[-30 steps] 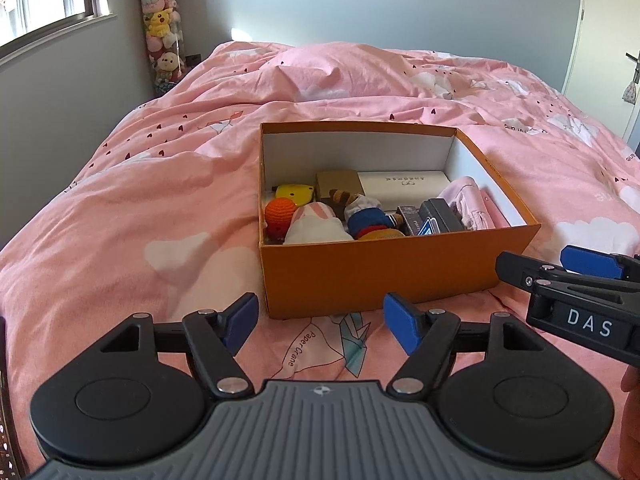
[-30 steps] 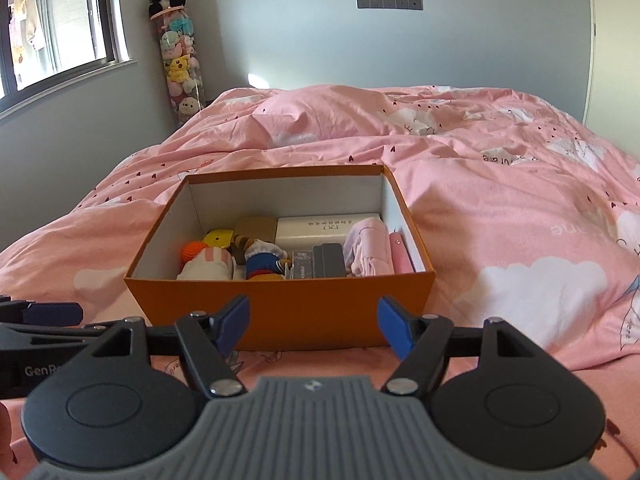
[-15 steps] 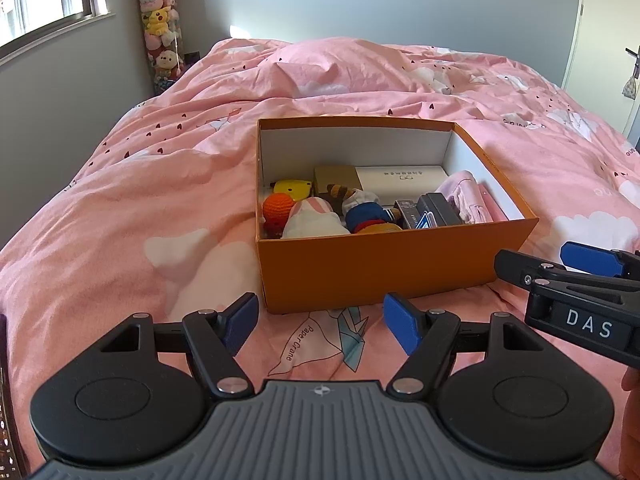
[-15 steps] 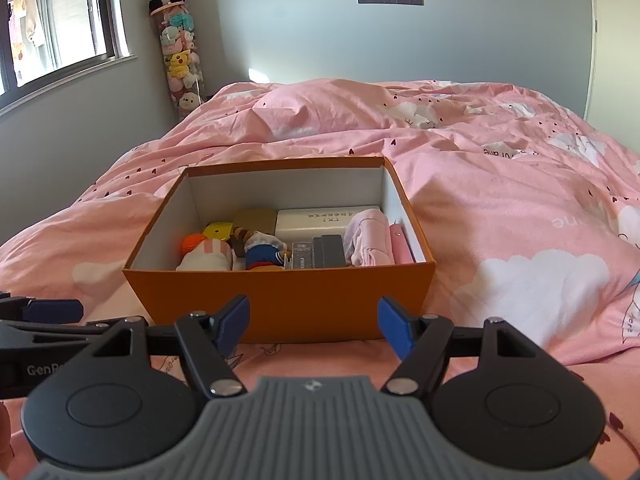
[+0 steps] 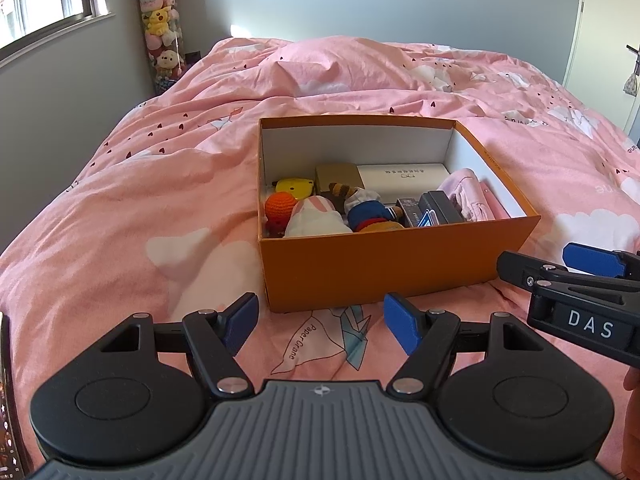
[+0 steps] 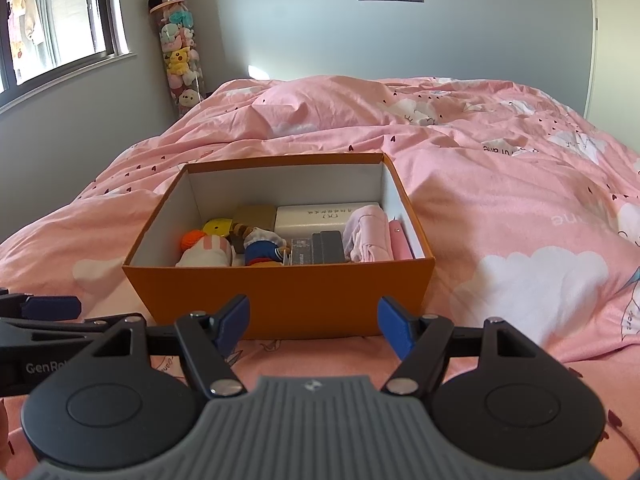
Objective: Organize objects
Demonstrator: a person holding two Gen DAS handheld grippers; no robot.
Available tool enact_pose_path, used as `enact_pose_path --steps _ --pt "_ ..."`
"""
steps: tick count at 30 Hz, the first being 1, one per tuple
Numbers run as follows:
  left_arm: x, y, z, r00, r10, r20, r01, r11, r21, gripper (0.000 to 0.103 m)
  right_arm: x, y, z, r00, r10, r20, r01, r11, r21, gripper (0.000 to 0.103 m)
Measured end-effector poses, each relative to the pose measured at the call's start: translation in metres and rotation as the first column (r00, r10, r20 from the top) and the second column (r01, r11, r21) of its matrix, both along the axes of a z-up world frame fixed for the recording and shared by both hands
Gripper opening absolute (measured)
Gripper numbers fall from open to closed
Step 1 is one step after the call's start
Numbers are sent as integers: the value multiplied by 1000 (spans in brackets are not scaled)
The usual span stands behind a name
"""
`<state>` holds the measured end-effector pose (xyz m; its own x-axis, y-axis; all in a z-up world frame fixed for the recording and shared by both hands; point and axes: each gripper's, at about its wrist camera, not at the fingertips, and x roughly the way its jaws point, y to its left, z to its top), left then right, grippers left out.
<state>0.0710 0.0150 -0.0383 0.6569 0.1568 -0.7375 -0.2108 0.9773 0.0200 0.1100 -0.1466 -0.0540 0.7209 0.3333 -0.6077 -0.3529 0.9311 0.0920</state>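
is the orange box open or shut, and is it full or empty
Open, with no lid on the orange box. Partly full: soft toys, a white carton and pink cloth cover its floor, all below the rim.

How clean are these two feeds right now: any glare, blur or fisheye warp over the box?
Left wrist view: sharp, daylight from the window, orange box evenly lit, bed edges bowed by the fisheye, corners vignetted. Right wrist view: also sharp; a bright sun patch on the wall behind the bed, no glare on the box, whose near wall is in mild shade.
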Motion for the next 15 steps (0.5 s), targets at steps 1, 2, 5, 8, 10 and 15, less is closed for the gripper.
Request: enact_pose_path --steps 1,2,5,8,10,15 --pt "0 0 0 1000 0 0 0 1000 0 84 0 0 0 1000 -1 0 1 1000 0 72" --pt "0 0 0 1000 0 -1 0 1000 1 84 0 0 0 1000 -1 -1 1 1000 0 72" --pt "0 0 0 1000 -1 0 1 1000 1 84 0 0 0 1000 0 -2 0 1000 -1 72" --pt "0 0 0 1000 -1 0 1 1000 1 84 0 -1 -1 1000 3 -5 -3 1000 -4 72" --pt "0 2 1 1000 -4 0 4 1000 1 84 -1 -1 -1 1000 3 -6 -3 1000 -4 72" --pt "0 2 1 1000 -4 -1 4 1000 2 84 -1 -1 -1 1000 4 -10 -4 1000 -4 72"
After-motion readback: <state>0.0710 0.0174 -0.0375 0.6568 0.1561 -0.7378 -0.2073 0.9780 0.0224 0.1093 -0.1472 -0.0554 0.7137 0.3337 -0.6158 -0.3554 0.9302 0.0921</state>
